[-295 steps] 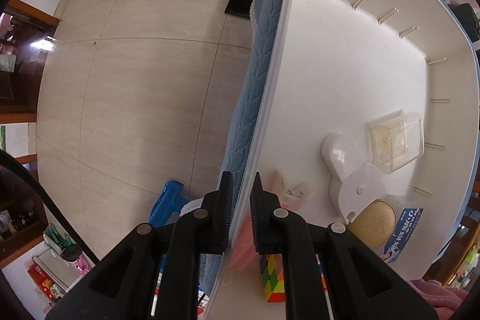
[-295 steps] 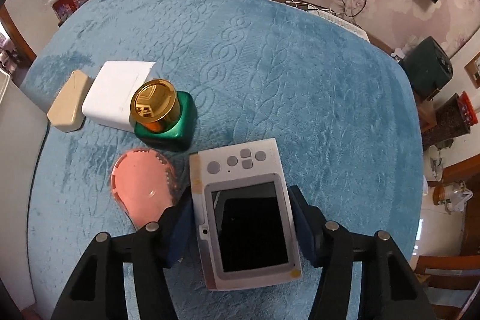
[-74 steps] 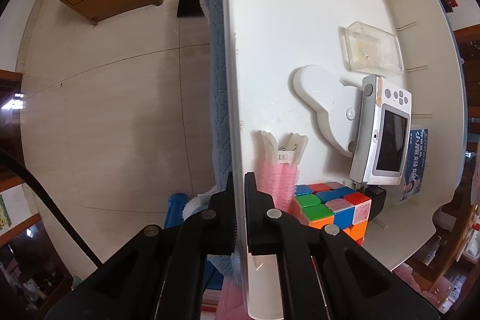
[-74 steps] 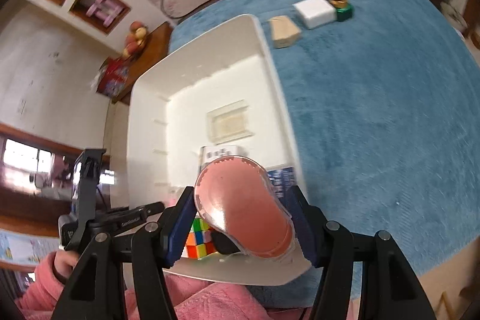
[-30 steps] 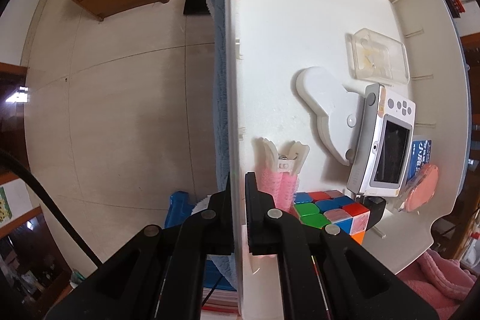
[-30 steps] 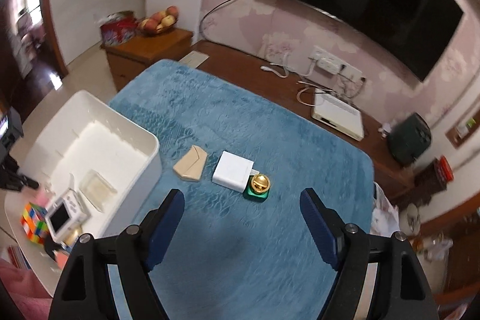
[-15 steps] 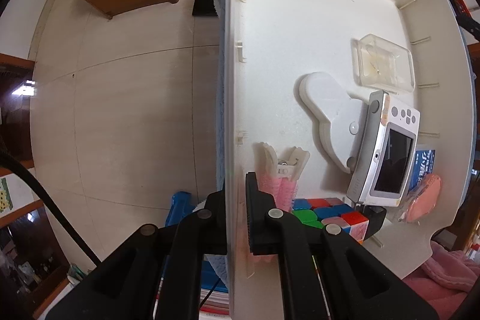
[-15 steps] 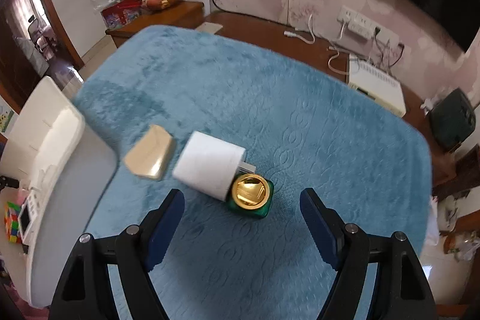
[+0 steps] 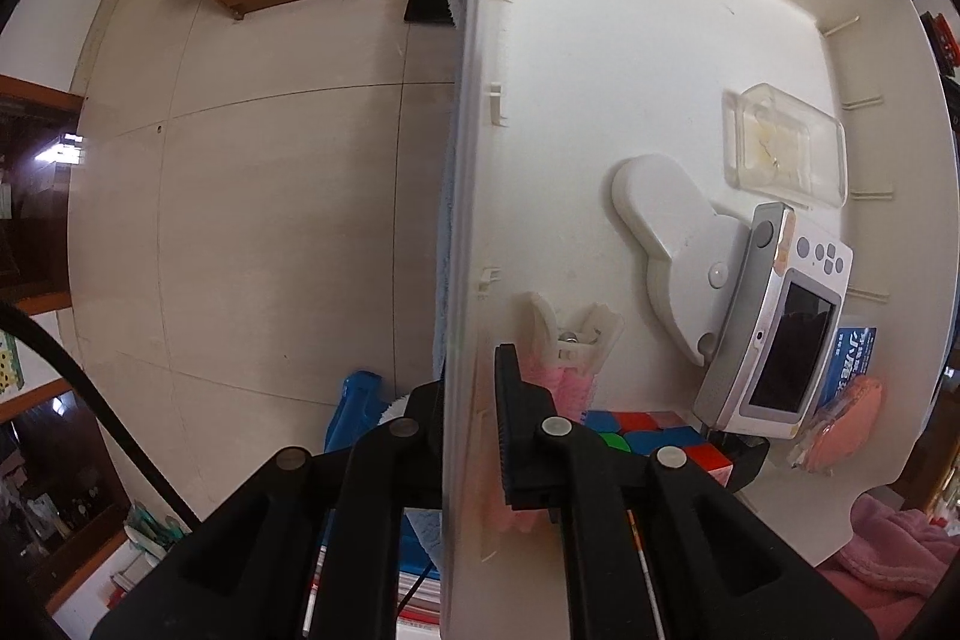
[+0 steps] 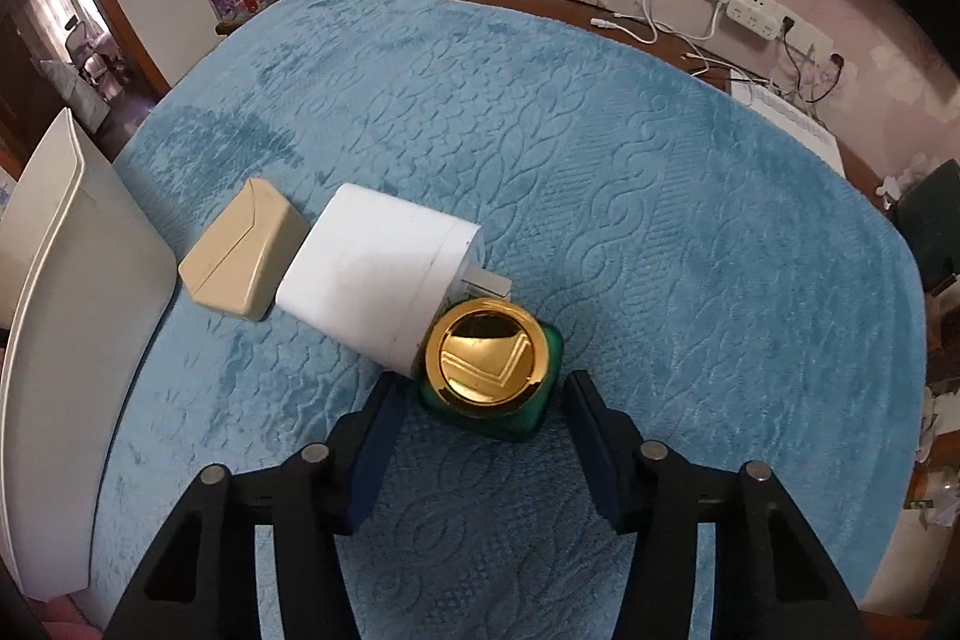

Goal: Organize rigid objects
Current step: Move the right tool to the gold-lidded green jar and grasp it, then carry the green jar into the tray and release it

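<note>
The left gripper (image 9: 471, 382) is clamped on the wall of the white bin (image 9: 600, 40). The right gripper (image 10: 480, 400), its jaws just closing, straddles the green gold-capped bottle (image 10: 489, 370) on the blue-covered counter (image 10: 660, 220), pads not touching.

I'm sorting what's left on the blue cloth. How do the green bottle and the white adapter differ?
The green bottle is dark glass with a shiny gold cap; the white adapter is plain matte white. The bottle stands upright between the right gripper's jaws; the adapter lies on its side outside them. Both rest on the cloth, outside the bin.
</note>
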Demonstrator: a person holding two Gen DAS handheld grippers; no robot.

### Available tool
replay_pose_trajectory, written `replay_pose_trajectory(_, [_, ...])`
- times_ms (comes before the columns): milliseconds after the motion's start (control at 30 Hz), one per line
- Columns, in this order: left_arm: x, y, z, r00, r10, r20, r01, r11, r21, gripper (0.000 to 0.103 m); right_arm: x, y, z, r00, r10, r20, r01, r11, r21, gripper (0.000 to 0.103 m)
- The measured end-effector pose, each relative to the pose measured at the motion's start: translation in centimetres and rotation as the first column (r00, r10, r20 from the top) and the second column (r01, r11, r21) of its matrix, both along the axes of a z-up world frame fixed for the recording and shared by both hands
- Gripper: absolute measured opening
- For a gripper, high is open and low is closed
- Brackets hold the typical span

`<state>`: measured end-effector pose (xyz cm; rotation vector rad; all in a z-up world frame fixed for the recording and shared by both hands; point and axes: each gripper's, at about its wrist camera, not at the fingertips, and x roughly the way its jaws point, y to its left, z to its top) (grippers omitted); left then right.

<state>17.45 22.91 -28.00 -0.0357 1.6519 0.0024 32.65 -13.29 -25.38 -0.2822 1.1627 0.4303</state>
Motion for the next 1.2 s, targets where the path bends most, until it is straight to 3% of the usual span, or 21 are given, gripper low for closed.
replay_pose_trajectory(133, [-0.2, 0.0, -0.2, 1.000, 0.003, 0.000, -0.003, 1.000, 0.007, 0.008, 0.2, 0.2, -0.1, 1.000, -0.006, 0.000, 0.006, 1.000, 0.005, 0.052])
replay_pose_trajectory(233, [-0.2, -0.1, -0.3, 1.000, 0.009, 0.001, -0.009, 1.000, 0.009, 0.008, 0.5, -0.3, 0.0, 0.999, -0.039, -0.003, 0.039, 0.999, 0.015, 0.044])
replay_pose_trajectory(400, [-0.3, -0.1, -0.2, 1.000, 0.009, 0.004, -0.009, 1.000, 0.017, 0.008, 0.2, -0.7, 0.1, 0.995, -0.098, -0.030, 0.099, 0.994, 0.041, 0.043])
replay_pose_trajectory(700, [-0.6, -0.4, -0.2, 1.000, 0.018, 0.006, -0.018, 0.999, 0.031, 0.009, -4.9, 0.0, 0.0, 0.973, -0.206, -0.101, 0.208, 0.978, 0.003, 0.043])
replay_pose_trajectory(1033, [-0.3, -0.6, -0.3, 1.000, 0.007, -0.013, -0.006, 0.999, 0.036, 0.010, -12.5, 0.4, -0.2, 0.874, -0.416, -0.251, 0.415, 0.908, -0.059, 0.043])
replay_pose_trajectory(1200, [-0.2, -0.6, -0.4, 1.000, -0.016, -0.026, 0.016, 1.000, 0.021, 0.010, -15.6, 0.9, -0.1, 0.799, -0.490, -0.347, 0.508, 0.860, -0.047, 0.043])
